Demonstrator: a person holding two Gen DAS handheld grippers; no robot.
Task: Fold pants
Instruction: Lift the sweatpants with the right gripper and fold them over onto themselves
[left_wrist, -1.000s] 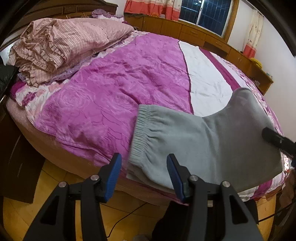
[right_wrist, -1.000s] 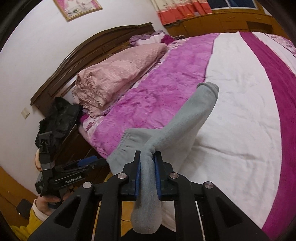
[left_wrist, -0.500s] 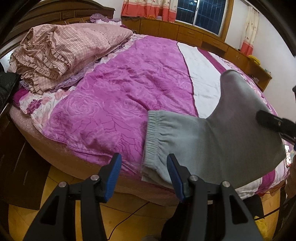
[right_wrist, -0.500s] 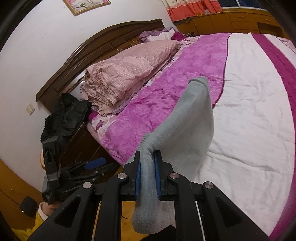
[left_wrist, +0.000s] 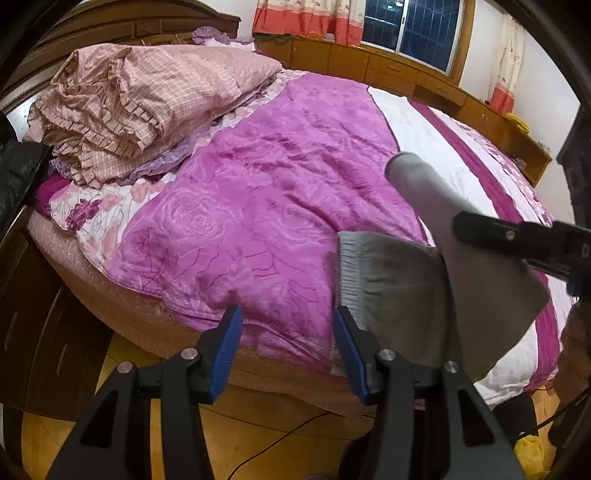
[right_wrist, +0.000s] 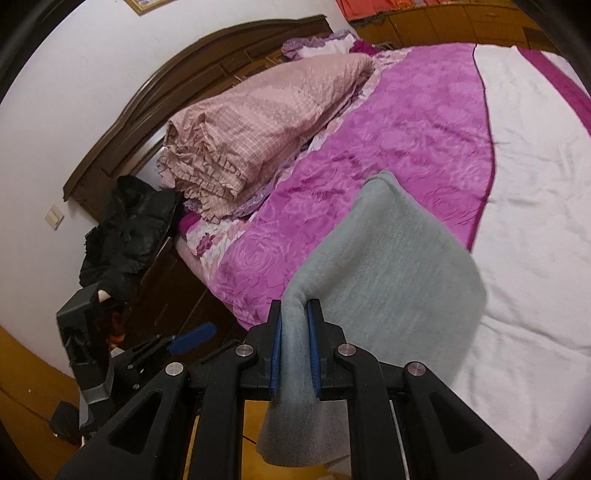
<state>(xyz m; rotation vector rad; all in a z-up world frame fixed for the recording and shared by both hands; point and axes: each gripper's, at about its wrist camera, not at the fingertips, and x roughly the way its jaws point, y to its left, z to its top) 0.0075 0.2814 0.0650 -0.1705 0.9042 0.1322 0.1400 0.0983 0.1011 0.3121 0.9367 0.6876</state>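
Bedroom, wide bed under a magenta quilt, rumpled pink bedding heaped at the far left. Grey pants at the near right edge, waistband flat on the quilt, leg end lifted. Right gripper clamped tight on that leg fabric. Left gripper half open, holding nothing, just beside the waistband. Best carried over low and taut, cuff laid square on the waistband before letting go.

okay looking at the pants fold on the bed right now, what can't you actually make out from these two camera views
- Pants, right wrist view: the raised leg hides the waistband and the bed beneath it.
- Pants' lower edge, left wrist view: hidden behind the left gripper.
- Right gripper, left wrist view: cut off by the frame edge, its jaws unseen.
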